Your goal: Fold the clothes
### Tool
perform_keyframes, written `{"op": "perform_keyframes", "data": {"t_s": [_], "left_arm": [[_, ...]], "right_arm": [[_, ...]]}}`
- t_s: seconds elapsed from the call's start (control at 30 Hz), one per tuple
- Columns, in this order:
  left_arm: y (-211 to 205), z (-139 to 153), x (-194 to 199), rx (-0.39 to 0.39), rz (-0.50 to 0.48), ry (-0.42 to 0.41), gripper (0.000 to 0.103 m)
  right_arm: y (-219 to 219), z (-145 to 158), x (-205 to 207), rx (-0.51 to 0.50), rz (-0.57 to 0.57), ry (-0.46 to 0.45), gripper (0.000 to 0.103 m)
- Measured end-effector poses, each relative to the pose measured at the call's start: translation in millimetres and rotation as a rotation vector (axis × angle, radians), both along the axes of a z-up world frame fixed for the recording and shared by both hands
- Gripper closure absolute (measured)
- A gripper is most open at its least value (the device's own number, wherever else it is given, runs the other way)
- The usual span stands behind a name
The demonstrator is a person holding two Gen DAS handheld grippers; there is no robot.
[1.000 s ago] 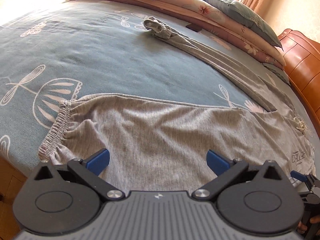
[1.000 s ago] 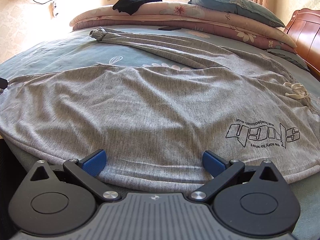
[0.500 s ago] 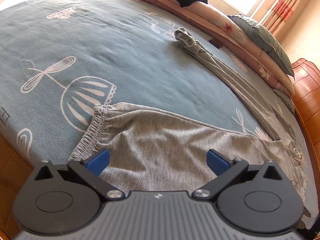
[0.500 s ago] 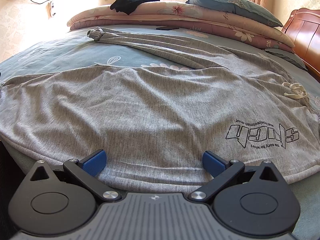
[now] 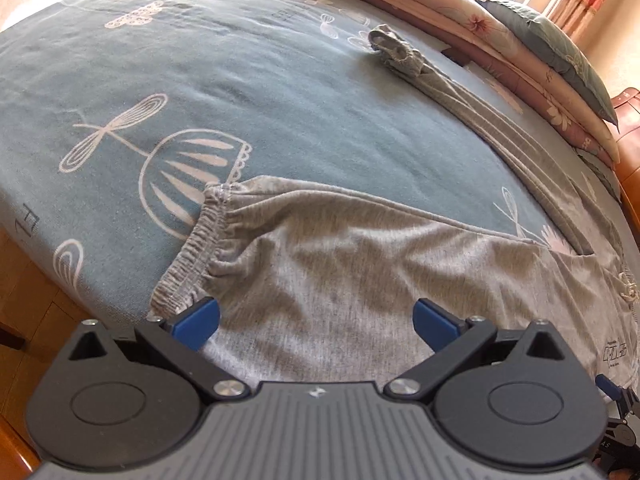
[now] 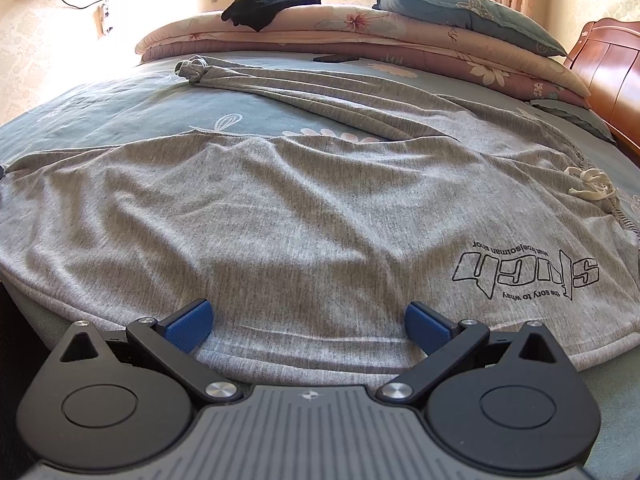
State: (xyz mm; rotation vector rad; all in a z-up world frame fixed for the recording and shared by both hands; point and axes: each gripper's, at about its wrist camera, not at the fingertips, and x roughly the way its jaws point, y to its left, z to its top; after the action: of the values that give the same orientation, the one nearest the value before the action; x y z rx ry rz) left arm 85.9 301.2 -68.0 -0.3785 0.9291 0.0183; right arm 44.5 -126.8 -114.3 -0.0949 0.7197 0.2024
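Grey jogging trousers (image 5: 360, 264) (image 6: 304, 216) lie spread on a blue patterned bedsheet (image 5: 200, 92) (image 6: 120, 108). One leg runs along the near bed edge, and its elastic cuff (image 5: 196, 248) sits just ahead of my left gripper (image 5: 316, 322), which is open and empty over the cloth. The other leg (image 5: 500, 128) (image 6: 320, 92) stretches away to a bunched cuff (image 5: 394, 50) (image 6: 192, 69). My right gripper (image 6: 306, 322) hovers open at the near hem, left of a black printed logo (image 6: 528, 274) and a white drawstring (image 6: 592, 184).
Folded floral quilts (image 6: 360, 36) (image 5: 480, 28) and a blue pillow (image 6: 468, 8) are stacked at the far side, with a black garment (image 6: 272, 6) on top. A wooden headboard (image 6: 612, 68) stands at the right. A dark flat object (image 6: 335, 57) lies near the quilts. Wooden floor (image 5: 28, 304) shows at the left.
My left gripper has moved left along the near leg, so the elastic cuff now sits closer ahead. The right gripper has barely moved. Both stay open.
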Motion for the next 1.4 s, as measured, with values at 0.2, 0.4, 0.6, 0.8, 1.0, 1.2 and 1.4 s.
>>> {"op": "perform_keyframes", "data": {"t_s": [0.2,0.4,0.6,0.8,1.0,1.2,1.4], "left_arm": [[-30,2,20,-0.004,-0.09,-0.032,0.001],[-23,-23,26,-0.003,-0.018,0.037,0.001],[-24,-3,13,0.049,0.004,-0.058,0.001],[-41,28,14,0.058,-0.063,-0.214,0.001],[-49,62,55,0.057,-0.088,-0.29,0.003],[-44,108,138,-0.024,-0.095,-0.337,0.018],[-25,94,259,-0.15,0.012,-0.264,0.032]], "right_arm": [[-1,0,-1,0.0,0.002,0.001,0.0],[-1,1,0,0.0,0.001,0.001,0.0],[0,0,0,0.0,0.001,0.0,0.0],[-1,1,1,0.002,0.005,0.003,0.0],[-11,19,9,0.056,0.057,0.078,0.0],[-34,71,33,0.147,0.027,-0.023,0.0],[-40,94,78,0.172,-0.002,-0.077,0.0]]}}
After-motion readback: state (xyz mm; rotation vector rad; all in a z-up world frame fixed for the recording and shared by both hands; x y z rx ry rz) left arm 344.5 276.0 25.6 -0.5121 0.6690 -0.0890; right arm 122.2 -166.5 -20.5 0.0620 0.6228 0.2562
